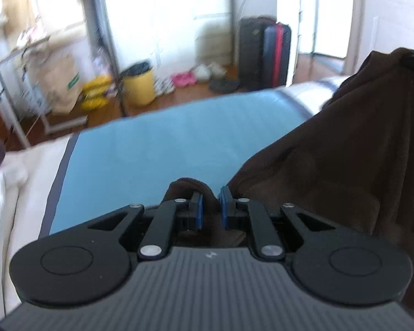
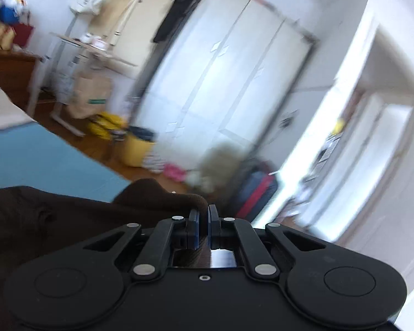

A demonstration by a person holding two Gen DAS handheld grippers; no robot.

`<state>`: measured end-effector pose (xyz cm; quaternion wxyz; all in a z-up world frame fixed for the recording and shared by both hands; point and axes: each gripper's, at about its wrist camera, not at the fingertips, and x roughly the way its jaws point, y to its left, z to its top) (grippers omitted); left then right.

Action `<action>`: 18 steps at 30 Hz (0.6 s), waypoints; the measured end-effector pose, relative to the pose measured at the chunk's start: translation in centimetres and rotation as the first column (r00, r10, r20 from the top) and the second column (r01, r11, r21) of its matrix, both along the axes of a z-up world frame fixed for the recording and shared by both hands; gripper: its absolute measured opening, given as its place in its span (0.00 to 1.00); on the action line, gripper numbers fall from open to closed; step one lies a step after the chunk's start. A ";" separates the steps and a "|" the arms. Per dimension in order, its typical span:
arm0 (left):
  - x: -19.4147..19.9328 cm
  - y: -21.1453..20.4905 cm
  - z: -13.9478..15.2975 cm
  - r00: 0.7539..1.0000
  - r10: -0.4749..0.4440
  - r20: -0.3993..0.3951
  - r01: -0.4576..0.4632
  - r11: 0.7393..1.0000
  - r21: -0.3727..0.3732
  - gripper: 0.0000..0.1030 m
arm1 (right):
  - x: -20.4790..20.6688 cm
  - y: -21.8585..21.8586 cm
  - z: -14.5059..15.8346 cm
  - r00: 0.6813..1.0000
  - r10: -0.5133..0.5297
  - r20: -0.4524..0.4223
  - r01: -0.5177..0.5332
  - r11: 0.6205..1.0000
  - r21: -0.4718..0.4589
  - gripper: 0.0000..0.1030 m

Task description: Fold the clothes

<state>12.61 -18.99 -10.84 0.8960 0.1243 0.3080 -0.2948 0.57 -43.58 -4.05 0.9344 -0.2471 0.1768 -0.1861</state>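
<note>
A dark brown garment (image 1: 331,165) hangs lifted above the blue mat (image 1: 165,143) on the bed and rises toward the upper right of the left wrist view. My left gripper (image 1: 210,193) is shut on a bunched corner of it, with brown cloth showing between the blue pads (image 1: 198,207). In the right wrist view, the garment (image 2: 69,220) drapes down to the left over the blue mat (image 2: 41,160). My right gripper (image 2: 203,209) is shut on its upper edge, pads nearly together. This view is tilted and blurred.
White bedding (image 1: 19,193) borders the mat on the left. Beyond the bed on the wooden floor stand a yellow bin (image 1: 139,87), a paper bag (image 1: 60,82), a metal rack (image 1: 8,82), several shoes (image 1: 196,75) and a dark suitcase (image 1: 276,55). White wardrobe doors (image 2: 220,82) stand behind.
</note>
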 end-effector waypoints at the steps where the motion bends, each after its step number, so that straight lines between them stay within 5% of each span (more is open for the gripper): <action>1: -0.5 -0.2 0.1 0.999 -0.030 -0.014 0.030 1.000 -0.009 0.12 | -1.2 -0.4 0.5 1.000 -0.024 0.020 0.024 0.999 -0.028 0.04; 6: -1.7 -2.4 -0.8 0.985 -0.103 -0.138 0.092 0.992 -0.083 0.21 | -5.3 -3.6 1.1 0.997 -0.001 -0.075 0.011 0.992 0.128 0.04; 13: -5.4 -7.3 -1.5 0.980 -0.176 -0.094 0.165 0.980 -0.111 0.26 | -5.6 -10.1 -2.6 0.985 -0.062 -0.162 0.123 0.908 0.401 0.05; 18: -5.5 -11.1 -3.1 0.958 -0.183 -0.222 0.159 0.980 -0.122 0.69 | -4.7 -11.2 -4.0 0.987 -0.041 -0.159 0.120 0.837 0.534 0.05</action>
